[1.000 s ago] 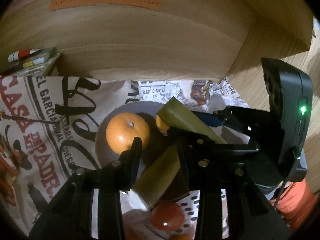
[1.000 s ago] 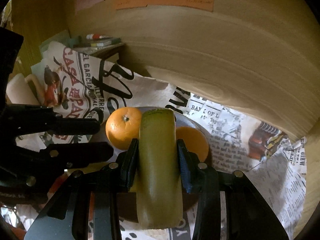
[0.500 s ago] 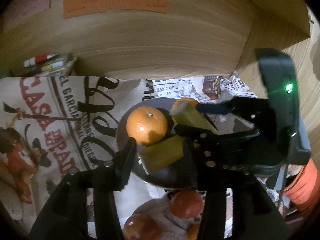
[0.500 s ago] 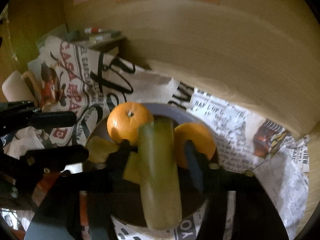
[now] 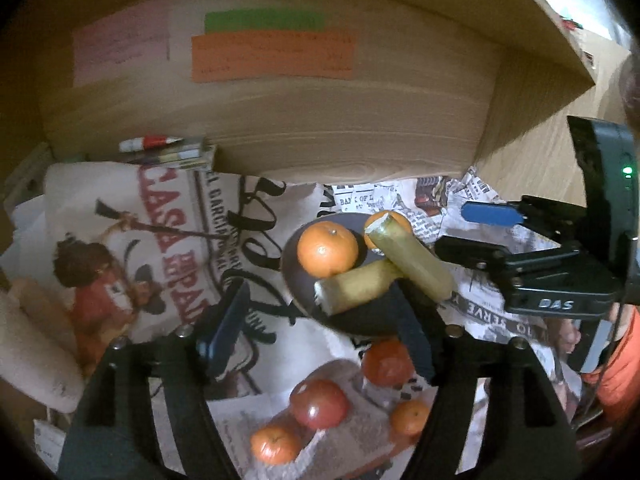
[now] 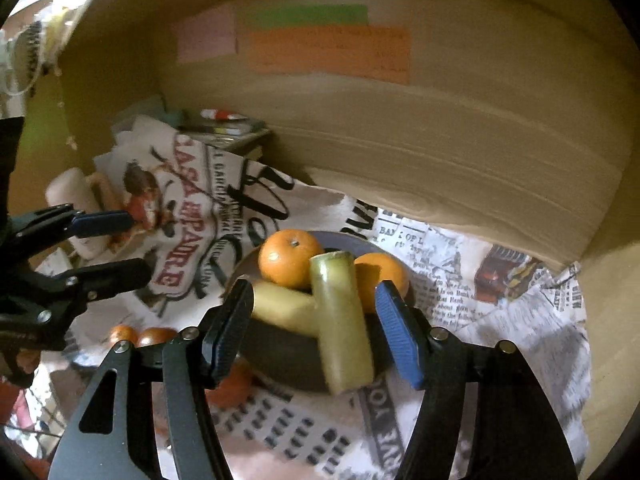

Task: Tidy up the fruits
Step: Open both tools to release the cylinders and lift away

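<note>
In the grey bowl [image 6: 360,242], two oranges [image 6: 290,262] and two green stalks [image 6: 342,320] rest; both the left hand-held gripper [image 5: 320,324] and the right hand-held gripper [image 6: 316,326] gape wide, holding nothing.

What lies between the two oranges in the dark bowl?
In the right wrist view, the upper end of a green stalk piece lies between the left orange and the right orange.

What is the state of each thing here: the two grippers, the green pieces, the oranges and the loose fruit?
left gripper: open, holds nothing.
right gripper: open, holds nothing.
bowl: upright on the newspaper, holds fruit.
long green piece: tilted, lies across the bowl rim.
short green piece: lies in the bowl.
two oranges: in the bowl.
loose fruit: outside the bowl, on the paper.
</note>
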Demonstrator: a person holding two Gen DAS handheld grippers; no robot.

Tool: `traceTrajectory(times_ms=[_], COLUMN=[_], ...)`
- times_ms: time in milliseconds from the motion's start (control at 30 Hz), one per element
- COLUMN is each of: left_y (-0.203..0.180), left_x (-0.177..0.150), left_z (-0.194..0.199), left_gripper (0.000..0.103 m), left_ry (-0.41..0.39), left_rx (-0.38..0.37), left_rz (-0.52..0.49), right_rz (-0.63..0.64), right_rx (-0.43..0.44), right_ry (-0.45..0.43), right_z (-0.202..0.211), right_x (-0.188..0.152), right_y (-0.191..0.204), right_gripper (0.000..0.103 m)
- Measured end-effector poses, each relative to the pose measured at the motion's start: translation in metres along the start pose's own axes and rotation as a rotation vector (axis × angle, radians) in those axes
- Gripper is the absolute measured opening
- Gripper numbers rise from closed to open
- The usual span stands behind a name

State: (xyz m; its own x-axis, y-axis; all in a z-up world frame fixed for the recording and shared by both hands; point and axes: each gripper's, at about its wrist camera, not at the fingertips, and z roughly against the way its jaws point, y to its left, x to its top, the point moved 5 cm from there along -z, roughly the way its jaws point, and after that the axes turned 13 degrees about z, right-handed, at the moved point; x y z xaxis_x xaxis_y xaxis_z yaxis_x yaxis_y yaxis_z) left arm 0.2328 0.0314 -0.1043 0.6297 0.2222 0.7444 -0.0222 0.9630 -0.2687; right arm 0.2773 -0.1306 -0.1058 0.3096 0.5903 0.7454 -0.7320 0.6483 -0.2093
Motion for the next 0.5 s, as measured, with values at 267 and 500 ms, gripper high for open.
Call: traceTrajectory(times_ms=[267,500], left_y=[0.015,0.029], left_x=[-0.033,-0.061], left_z=[0.009,-0.003], left_gripper=[0.078,0.078], left_ry=[0.047,0.124], left_rx=[0.017,0.013], left_rz=[0.004,0.031], right_rz=[0.001,-0.012], right_rx=[0.059,0.103], right_ry=[0.024,0.103], right_z=[0.006,-0.016], right_x=[-0.022,-0.045], right_y=[0.038,0.06], right_gripper=[0.062,0.062])
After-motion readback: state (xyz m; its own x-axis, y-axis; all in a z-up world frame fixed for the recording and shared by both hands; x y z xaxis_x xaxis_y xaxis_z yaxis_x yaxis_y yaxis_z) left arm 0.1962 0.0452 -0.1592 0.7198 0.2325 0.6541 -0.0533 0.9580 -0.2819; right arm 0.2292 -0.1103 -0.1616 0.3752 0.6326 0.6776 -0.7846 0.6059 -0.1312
